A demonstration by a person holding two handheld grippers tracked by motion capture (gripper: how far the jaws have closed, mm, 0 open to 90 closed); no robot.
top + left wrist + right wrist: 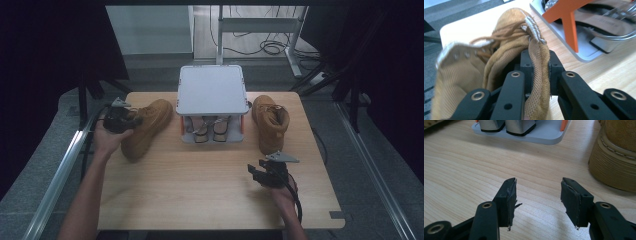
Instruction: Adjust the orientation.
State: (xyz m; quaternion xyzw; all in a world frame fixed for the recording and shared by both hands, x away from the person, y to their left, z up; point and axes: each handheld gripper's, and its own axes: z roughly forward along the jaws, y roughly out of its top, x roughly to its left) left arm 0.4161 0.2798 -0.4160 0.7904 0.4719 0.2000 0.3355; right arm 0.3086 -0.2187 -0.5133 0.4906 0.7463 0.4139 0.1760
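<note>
Your left hand-held gripper (131,120) is pinched shut on the soft top edge of the left boot (146,127); in the left gripper view the two black jaws squeeze the tan collar (537,72) between them, with the laces (499,37) just past it. That boot lies at the left of the surface (210,195), right at your left hand (107,137); its long way runs from the near left up to the far right, so its toe end points toward the grey shoe rack (211,90) in the middle. Your left hand is much the nearer one, so I think the next move is a lift and a swing to the right, toward the rack.

Your right hand-held gripper (256,172) sits low at the near right; its jaws stand apart with nothing between them, only bare wood under them. The right boot (270,120) stands just beyond it, heel end toward you, beside the rack.

The surface is a pale wooden board; a pair of shoes (209,129) sits on the rack's low shelf. Behind it the room is dim, with a grey floor, a metal frame (260,25) and loose cables (270,47).
</note>
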